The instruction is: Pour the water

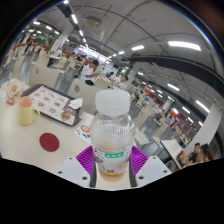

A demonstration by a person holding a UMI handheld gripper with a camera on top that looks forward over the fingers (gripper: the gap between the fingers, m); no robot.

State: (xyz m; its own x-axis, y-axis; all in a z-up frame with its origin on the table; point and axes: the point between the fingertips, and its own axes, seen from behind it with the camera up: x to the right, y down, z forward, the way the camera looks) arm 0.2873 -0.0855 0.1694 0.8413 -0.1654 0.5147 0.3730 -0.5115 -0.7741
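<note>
A clear plastic bottle (111,135) with a white cap and a green-and-white label stands upright between my fingers, with a little yellowish liquid at its bottom. My gripper (112,162) is shut on the bottle; both purple pads (86,160) press its lower sides. The bottle is held above the white table (30,140). A yellow cup (26,110) stands on the table, beyond the fingers to the left.
A dark tray (52,102) with food and small items lies on the table behind the cup. A red round mark (47,145) is on the table near the left finger. Beyond is a large hall with tables, chairs and seated people (92,70).
</note>
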